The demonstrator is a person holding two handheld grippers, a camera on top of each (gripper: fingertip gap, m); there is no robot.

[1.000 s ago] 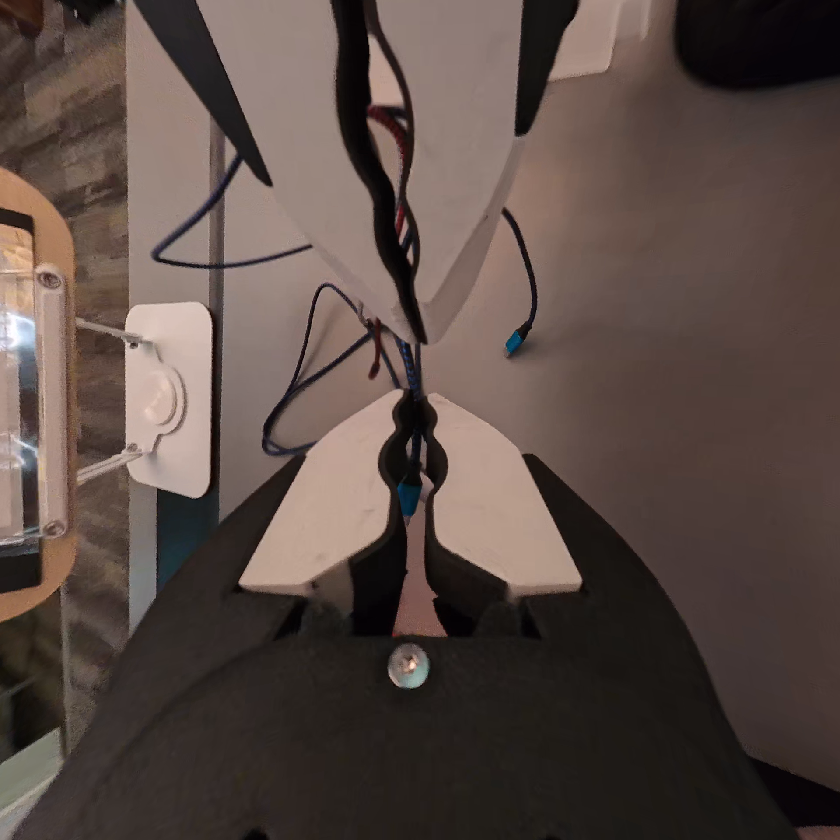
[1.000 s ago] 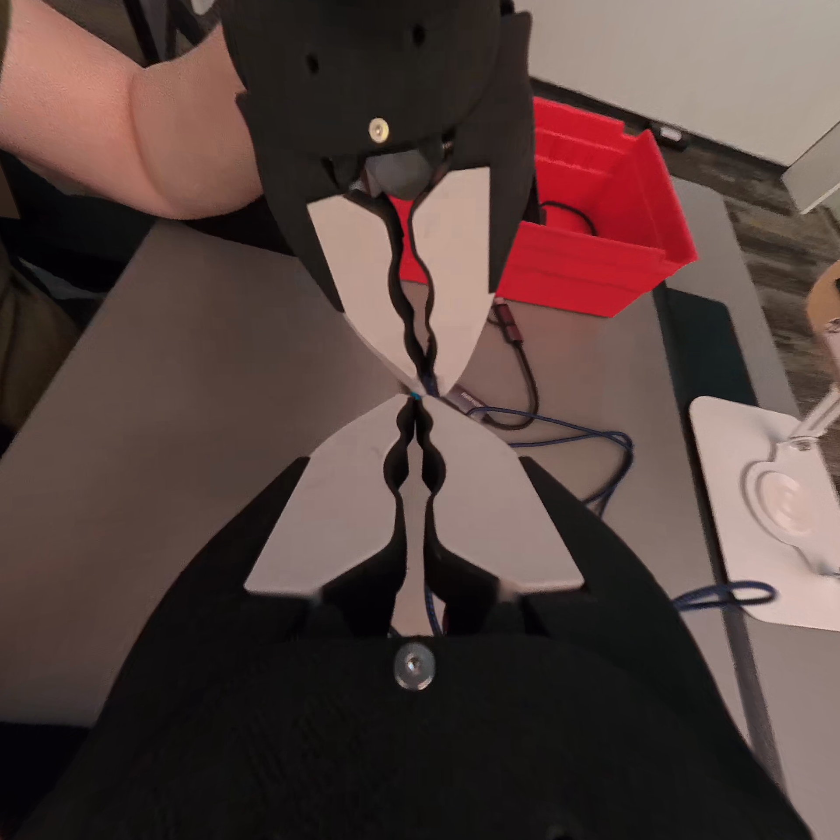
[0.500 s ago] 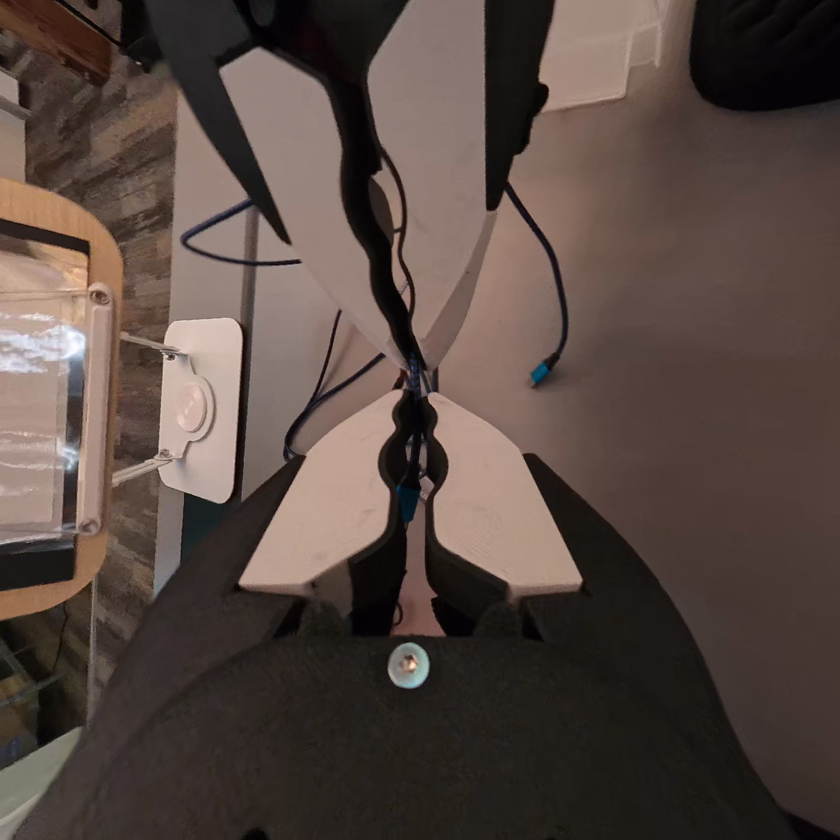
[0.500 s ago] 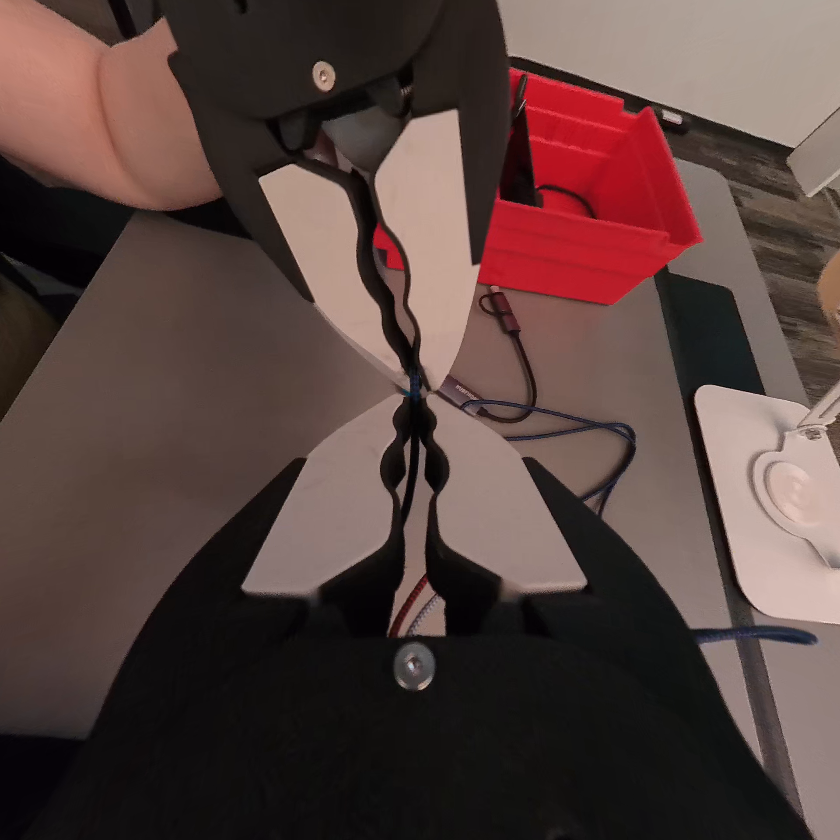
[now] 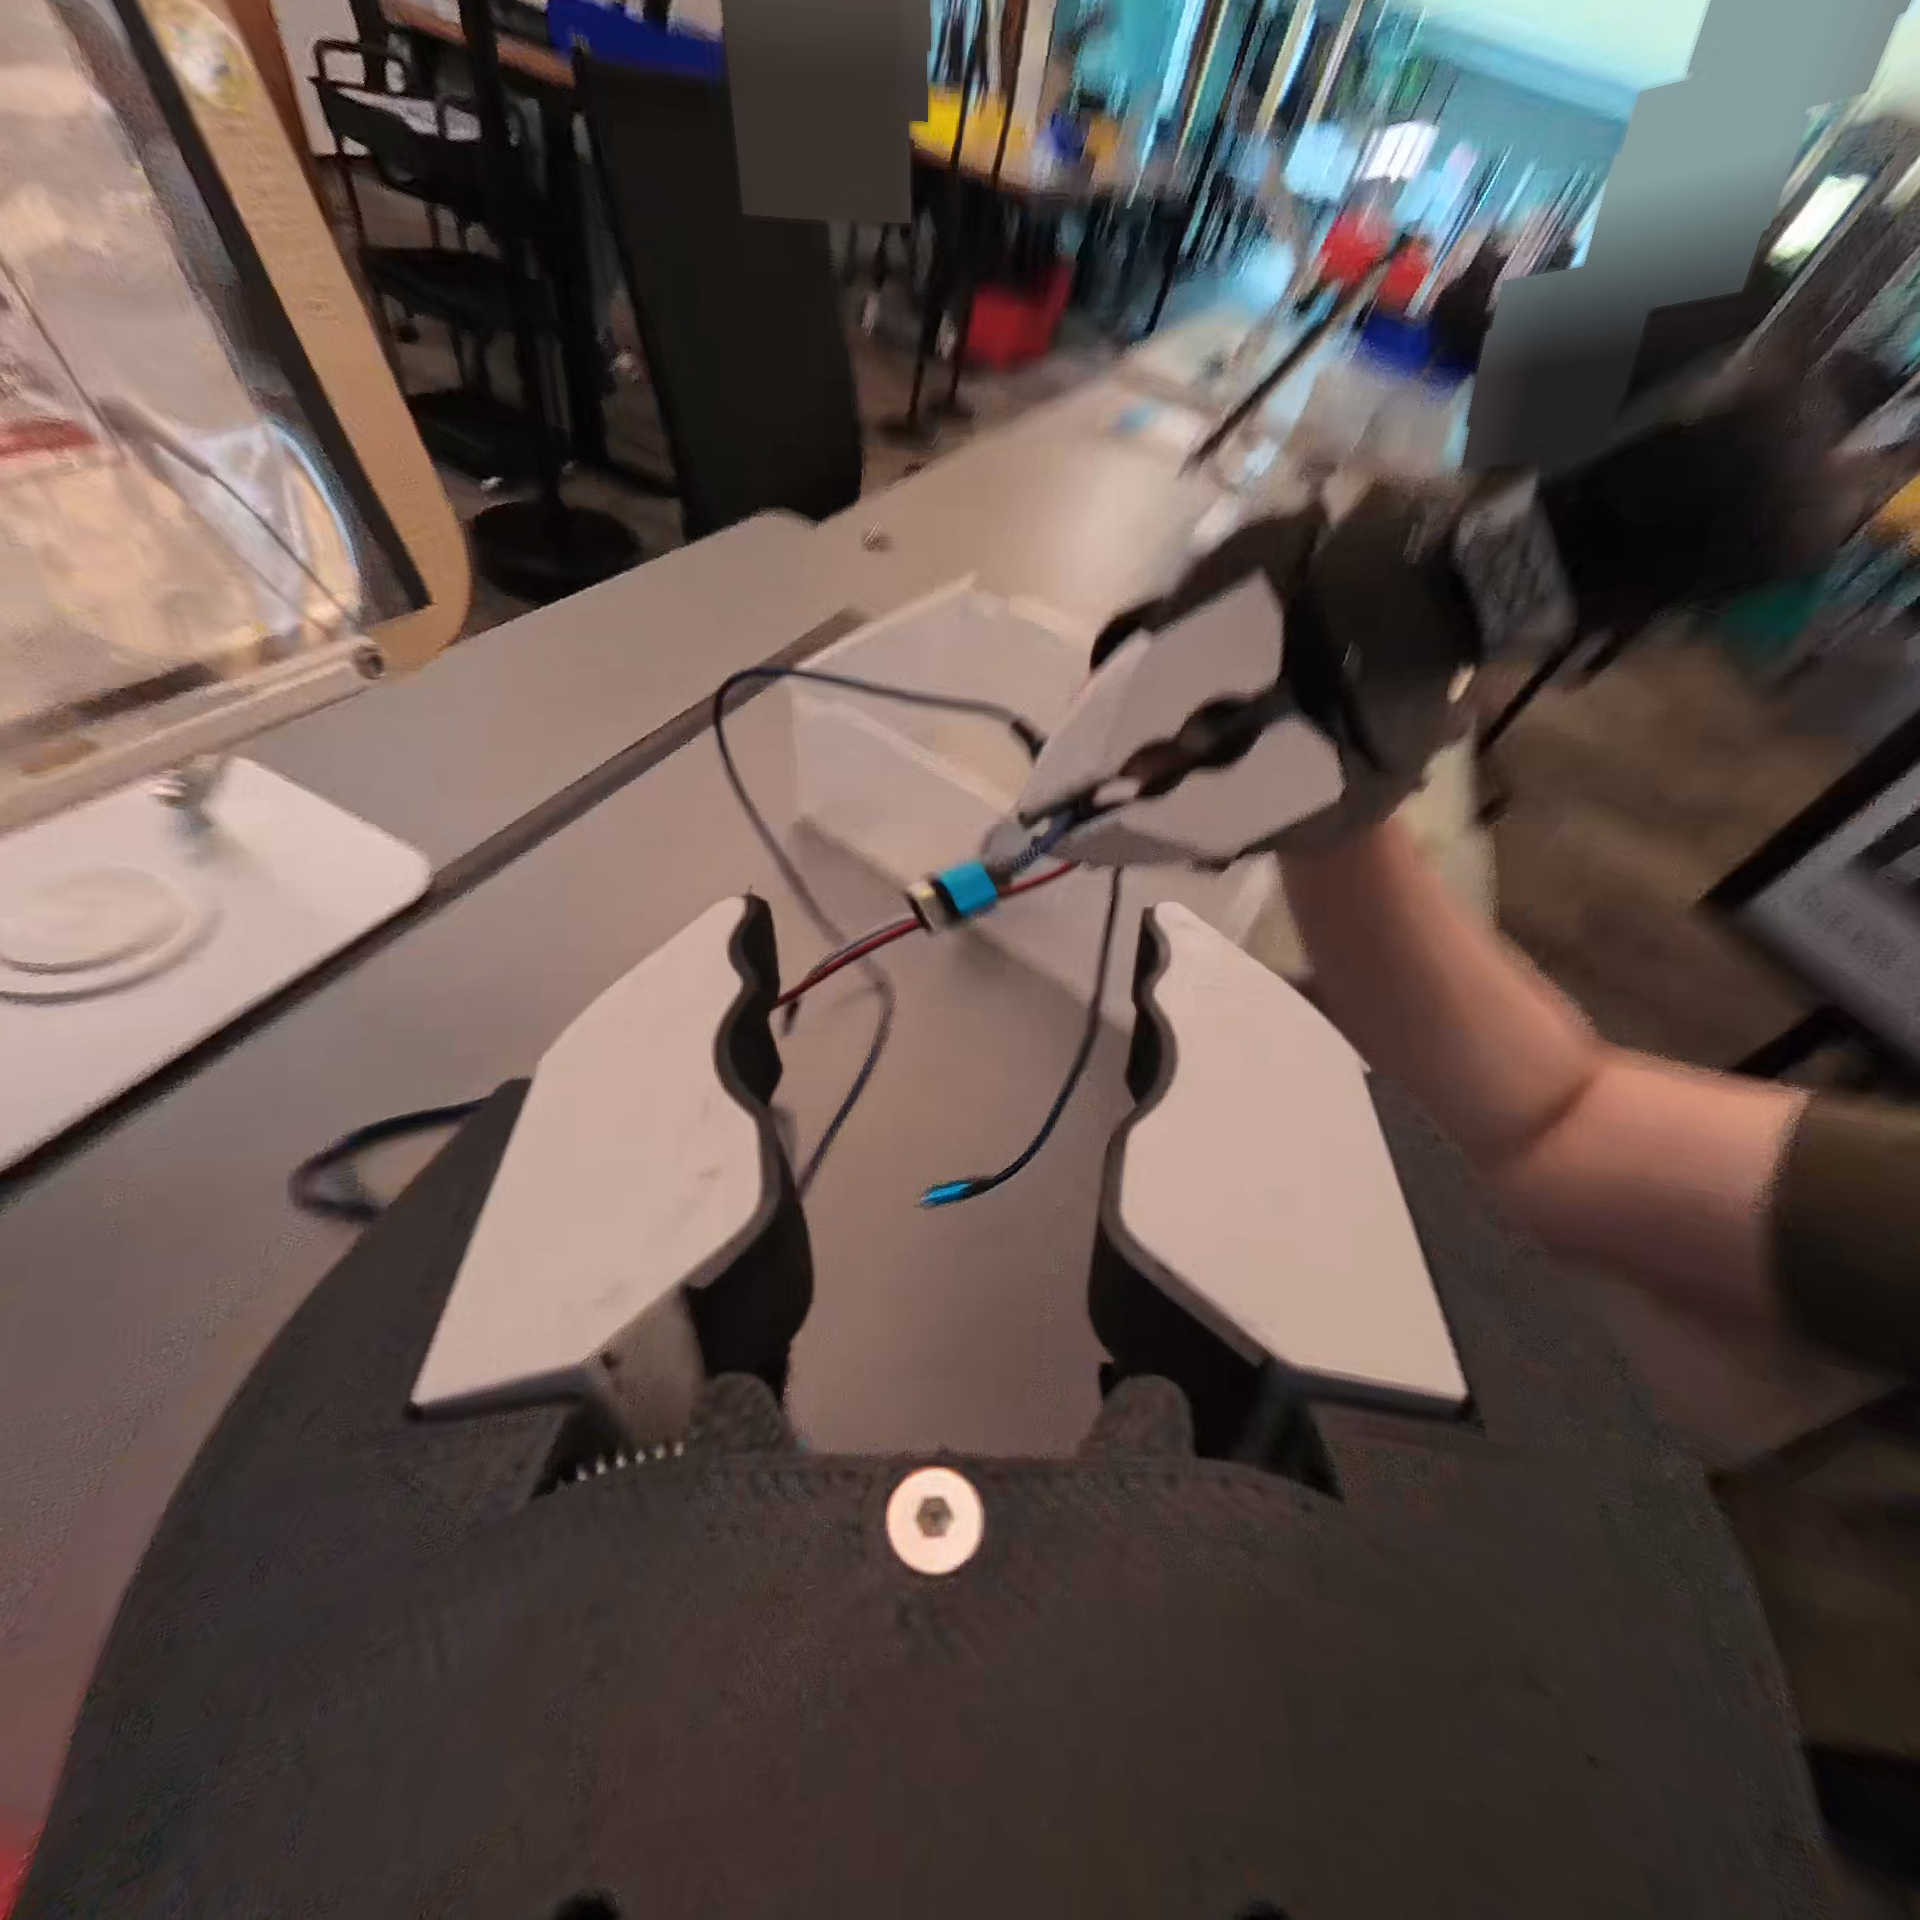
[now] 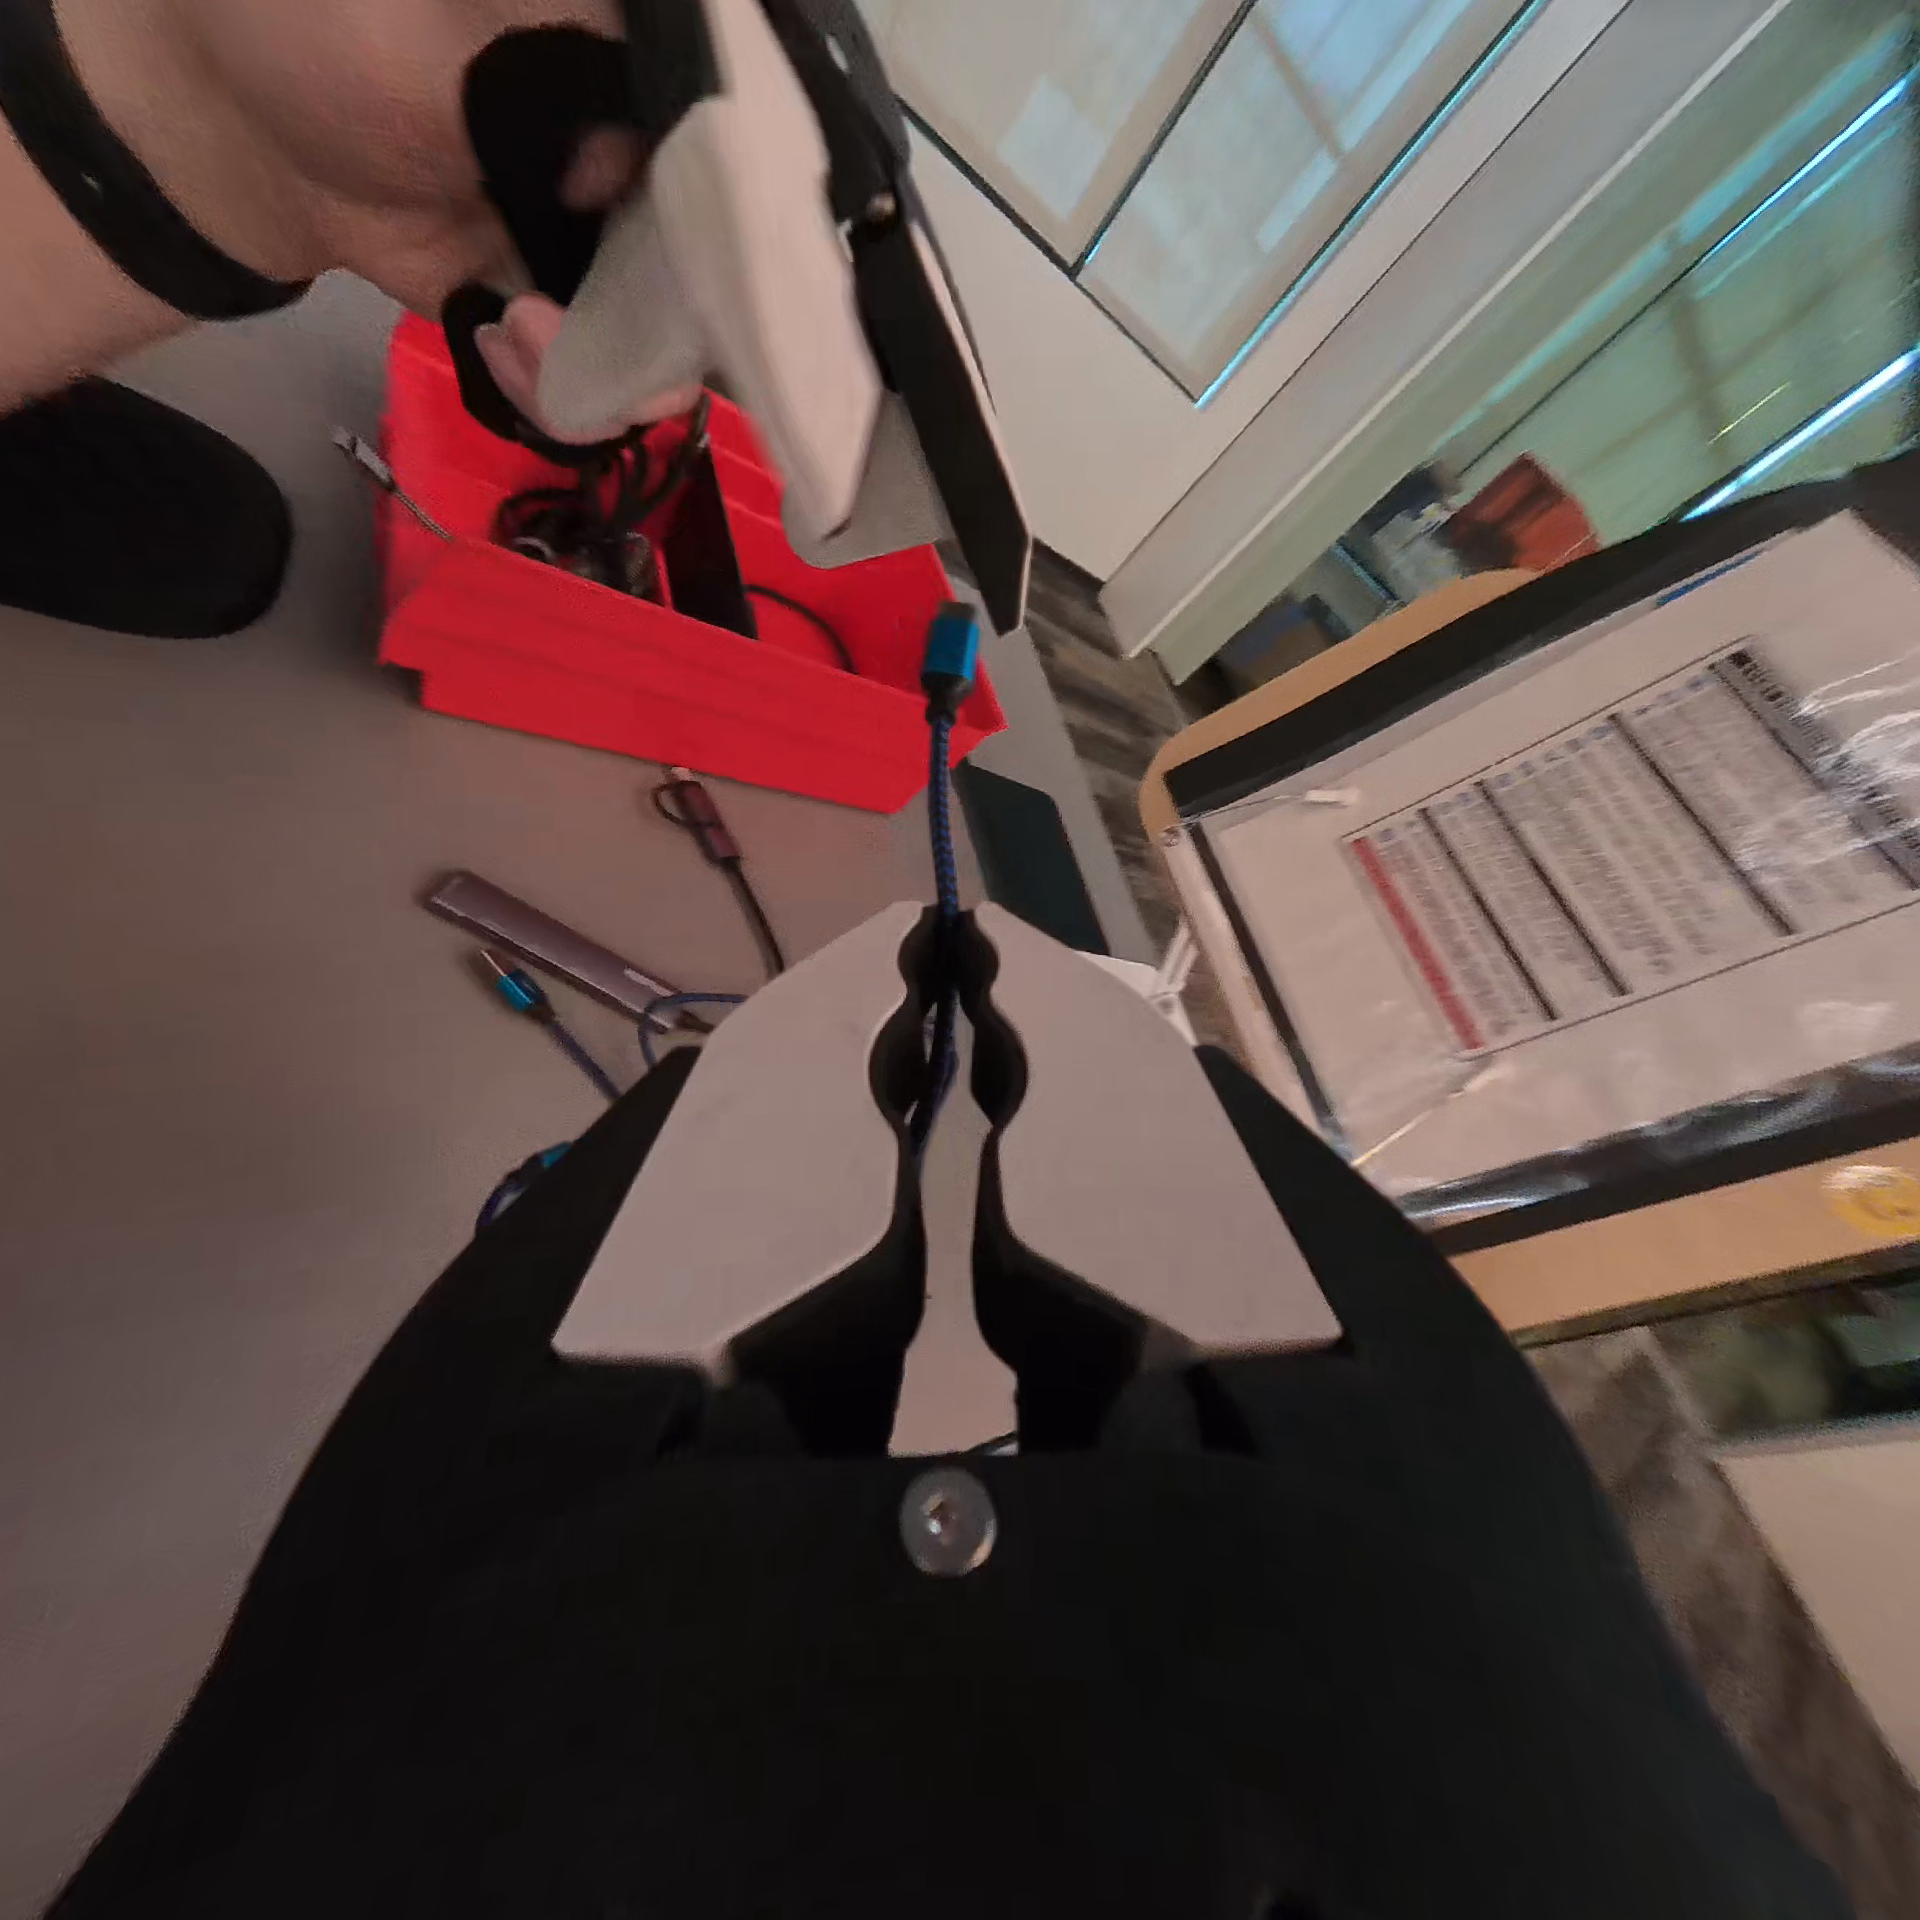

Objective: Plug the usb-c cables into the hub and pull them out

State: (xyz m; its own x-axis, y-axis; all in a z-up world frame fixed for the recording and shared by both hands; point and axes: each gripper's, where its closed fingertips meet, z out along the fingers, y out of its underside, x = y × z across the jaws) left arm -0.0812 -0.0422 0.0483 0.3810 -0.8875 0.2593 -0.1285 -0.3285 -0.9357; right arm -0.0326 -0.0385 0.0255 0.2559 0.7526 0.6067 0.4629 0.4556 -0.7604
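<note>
The blue braided usb-c cable (image 6: pixel 943 821) stands up out of the right gripper (image 6: pixel 948 914), its bright blue plug (image 6: pixel 950 650) at the top and well above the table; in the left wrist view the same plug (image 5: pixel 966 894) sticks out sideways from that gripper's (image 5: pixel 1023 831) tips, with a red-and-black lead running off to the left of it. The right gripper's fingers are pressed together on the cable, which runs down through the wavy slot between them. The left gripper (image 5: pixel 943 914) is spread wide with nothing between its fingers (image 5: pixel 634 1132); a loose cable end with a blue plug (image 5: pixel 948 1195) shows in the gap. The grey hub (image 6: pixel 545 951) lies flat on the grey table (image 6: pixel 208 852), to the left of the right gripper, with another blue plug (image 6: pixel 516 992) just beside its near edge and a dark cable with a reddish plug (image 6: pixel 707 826) a little farther off. Beyond them sits a red bin (image 6: pixel 665 686) with black cables inside. The left gripper's body (image 6: pixel 831 312) and the hand (image 6: pixel 343 135) holding it fill the upper left of the right wrist view. A white stand base (image 5: pixel 156 935) rests on the table at the left in the left wrist view.
</note>
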